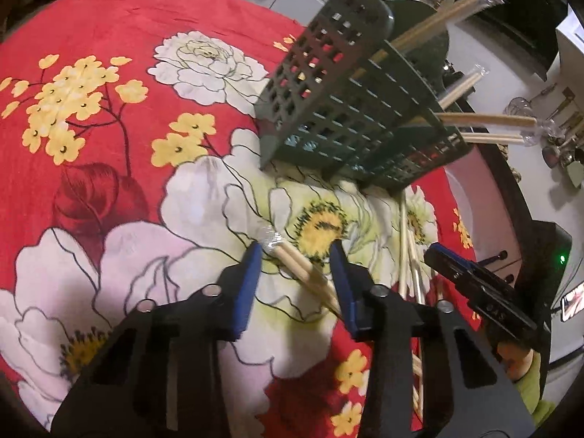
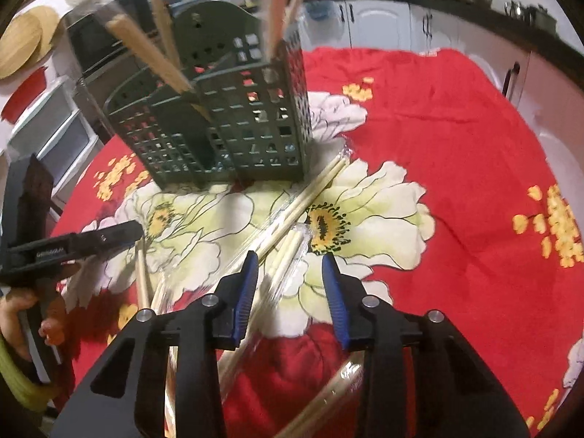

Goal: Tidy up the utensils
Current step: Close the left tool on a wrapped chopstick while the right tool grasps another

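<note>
The left gripper (image 1: 297, 250) has its blue fingers apart, straddling a wrapped chopstick pair (image 1: 295, 261) that lies on the worktop's red floral cloth (image 1: 109, 18), short of the green utensil caddy (image 1: 339, 109). The right gripper (image 2: 290, 261) is likewise spread wide over a loose heap of wrapped chopsticks (image 2: 292, 215) on the cloth, just in front of the caddy (image 2: 233, 124). The caddy stands upright on the cloth, with several wrapped chopstick pairs (image 2: 146, 51) sticking out of its compartments. Kitchen cabinets (image 2: 383, 25) lie beyond the caddy.
</note>
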Motion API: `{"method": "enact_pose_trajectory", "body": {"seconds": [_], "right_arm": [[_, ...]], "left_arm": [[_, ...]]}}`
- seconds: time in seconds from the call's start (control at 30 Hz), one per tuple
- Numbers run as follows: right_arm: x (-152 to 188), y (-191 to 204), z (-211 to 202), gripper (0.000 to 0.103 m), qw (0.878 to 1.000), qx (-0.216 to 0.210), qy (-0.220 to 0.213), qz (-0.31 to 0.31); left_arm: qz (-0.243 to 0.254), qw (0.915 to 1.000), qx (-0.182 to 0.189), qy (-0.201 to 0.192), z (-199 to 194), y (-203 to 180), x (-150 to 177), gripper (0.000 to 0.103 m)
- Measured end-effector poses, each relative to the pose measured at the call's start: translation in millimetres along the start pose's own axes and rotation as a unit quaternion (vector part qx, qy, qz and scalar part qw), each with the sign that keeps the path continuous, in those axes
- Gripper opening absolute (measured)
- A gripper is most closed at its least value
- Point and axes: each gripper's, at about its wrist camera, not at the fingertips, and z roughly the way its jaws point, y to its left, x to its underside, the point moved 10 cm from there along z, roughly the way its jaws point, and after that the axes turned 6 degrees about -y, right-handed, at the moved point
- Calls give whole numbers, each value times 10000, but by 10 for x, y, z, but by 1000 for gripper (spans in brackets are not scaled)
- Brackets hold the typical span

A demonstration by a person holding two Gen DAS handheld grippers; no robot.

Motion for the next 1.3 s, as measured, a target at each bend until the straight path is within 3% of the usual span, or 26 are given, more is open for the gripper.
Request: {"method": "enact_pose_trajectory", "body": {"seconds": [0.17,0.47,0.73,0.93,1.3], "right_arm": [[-32,-52,147,28,9997,0,174,184],[-29,-114,271,25,9988,-65,284,392],[-72,-182,284,12,9976,-99,278,619],[-130,-208,233,8,9955,-294,199,884],[-274,-107,74,8,9972,-274,-88,683]], "left_arm": [[-37,10000,-23,-21,-5,111,-46,17],[102,9999,-112,-59,14,124,-97,17],[104,9998,-185,-5,75,90,-151,17],[173,9996,-231,50,120,81,-178,17],[352,9986,-317,255,252,22,-274,12]]}}
